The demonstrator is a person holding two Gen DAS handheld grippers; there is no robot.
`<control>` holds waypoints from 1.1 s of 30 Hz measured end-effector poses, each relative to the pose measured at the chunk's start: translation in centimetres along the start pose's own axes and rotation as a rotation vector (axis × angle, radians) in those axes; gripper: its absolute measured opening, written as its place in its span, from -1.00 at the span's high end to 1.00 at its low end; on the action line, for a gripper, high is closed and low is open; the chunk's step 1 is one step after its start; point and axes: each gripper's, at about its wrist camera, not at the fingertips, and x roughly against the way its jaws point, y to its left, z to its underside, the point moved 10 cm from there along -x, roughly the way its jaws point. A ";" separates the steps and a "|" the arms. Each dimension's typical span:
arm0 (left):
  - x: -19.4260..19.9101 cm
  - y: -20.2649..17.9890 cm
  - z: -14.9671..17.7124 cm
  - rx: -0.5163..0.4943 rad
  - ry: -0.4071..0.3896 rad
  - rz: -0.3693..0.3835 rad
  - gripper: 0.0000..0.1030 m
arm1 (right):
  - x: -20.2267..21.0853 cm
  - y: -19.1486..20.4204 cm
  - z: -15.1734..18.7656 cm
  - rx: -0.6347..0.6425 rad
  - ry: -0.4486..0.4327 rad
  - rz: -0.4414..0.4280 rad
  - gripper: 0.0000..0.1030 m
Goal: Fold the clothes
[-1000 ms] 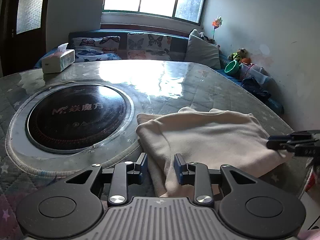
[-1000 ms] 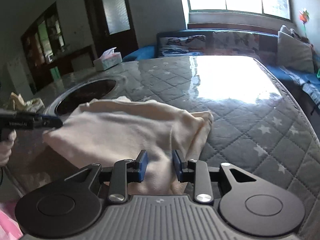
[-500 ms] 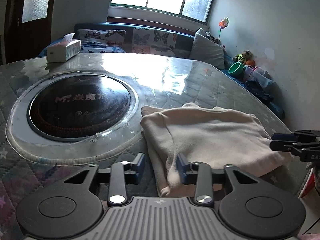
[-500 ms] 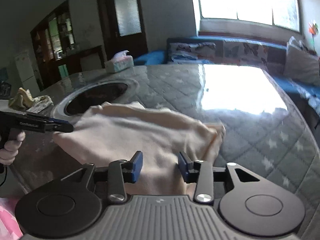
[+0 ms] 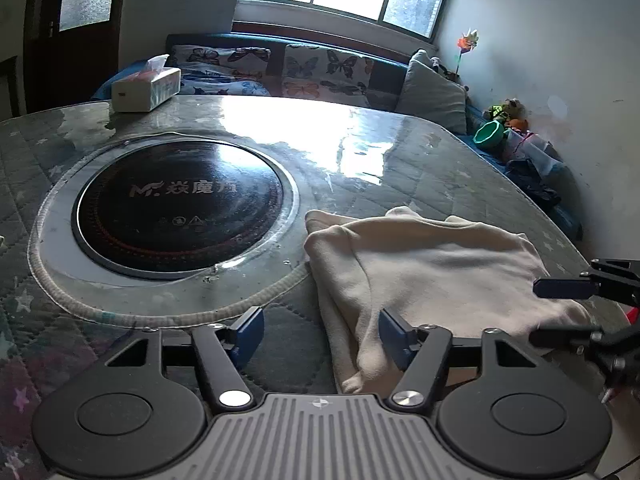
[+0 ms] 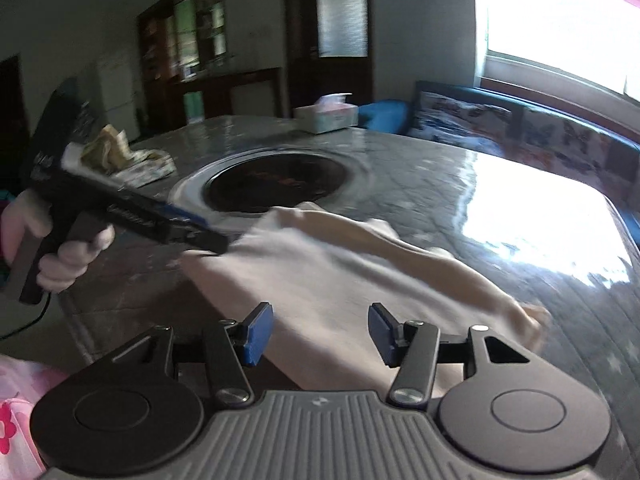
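When proceeding from this state, treat the left gripper (image 5: 320, 330) as released: jaws wide apart, just opened further, with the near corner of the cream folded garment (image 5: 432, 264) lying loose between the pads and neither pad pressing on it. Read the right gripper (image 6: 320, 331) likewise: jaws roughly half apart, just opened further, cloth lying slack in the gap, nothing clamped; allow for motion blur in that view. Locate the garment flat on the quilted table (image 5: 400, 152) under its glossy clear cover, folded into a rough rectangle, left edge just beside the rim of the built-in induction hob (image 5: 176, 208), right end near the table edge. Guard against three faults. First, avoid drawing either gripper back low across the cloth, since a pad catching the loose corner would drag the top layer and undo the fold. Second, expect easy sliding on the slick cover; avoid any sideways push toward the near edge, where the right end could slip off. Third, keep the cloth off the hob ring. Note the containers: tissue box (image 5: 144, 88) at the far corner, one tissue standing out of the slot; green bowl (image 5: 490, 134) on the bench beyond, contents not discernible.
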 end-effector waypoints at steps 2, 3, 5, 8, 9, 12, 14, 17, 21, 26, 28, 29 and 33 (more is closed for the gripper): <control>0.0 0.3 -0.1 0.007 0.000 -0.008 -0.40 | -0.5 1.3 -0.5 0.044 0.008 -0.023 -0.05; 0.0 0.4 -0.1 0.011 -0.001 -0.013 -0.42 | -0.8 2.0 -0.7 0.068 0.013 -0.035 -0.05; 0.1 0.6 -0.1 0.017 0.000 -0.019 -0.49 | -1.2 3.0 -1.1 0.104 0.020 -0.053 -0.05; 0.0 0.8 -0.2 0.012 0.000 -0.028 -0.61 | -1.8 4.7 -1.5 0.156 0.034 -0.081 -0.06; 0.1 0.8 -0.3 0.007 -0.003 -0.033 -0.65 | -2.0 5.2 -1.6 0.167 0.036 -0.088 -0.06; 0.1 1.0 -0.3 0.002 -0.008 -0.038 -0.78 | -2.6 6.1 -1.5 0.180 0.048 -0.100 -0.14; 0.1 1.1 -0.2 0.004 -0.008 -0.040 -0.81 | -2.9 6.2 -1.3 0.169 0.055 -0.100 -0.15; 0.1 1.3 -0.3 0.002 -0.018 -0.050 -0.92 | -2.9 5.9 -1.1 0.133 0.056 -0.094 -0.27; 0.4 1.4 -0.5 -0.004 -0.038 -0.058 -1.00 | -2.5 5.4 -1.1 0.089 0.044 -0.093 -0.36; 0.6 1.1 -0.5 -0.010 -0.048 -0.055 -1.00 | -1.8 5.0 -1.2 0.062 0.017 -0.073 -0.62; 0.8 1.0 -0.6 -0.008 -0.055 -0.052 -1.00 | -1.7 4.8 -1.2 0.048 0.009 -0.065 -0.70; 1.0 0.9 -0.6 -0.008 -0.061 -0.050 -1.00 | -1.6 4.7 -1.2 0.041 0.005 -0.060 -0.72; 1.7 0.6 -0.9 -0.014 -0.095 -0.049 -1.00 | -1.1 4.2 -1.1 0.016 -0.018 -0.025 -0.96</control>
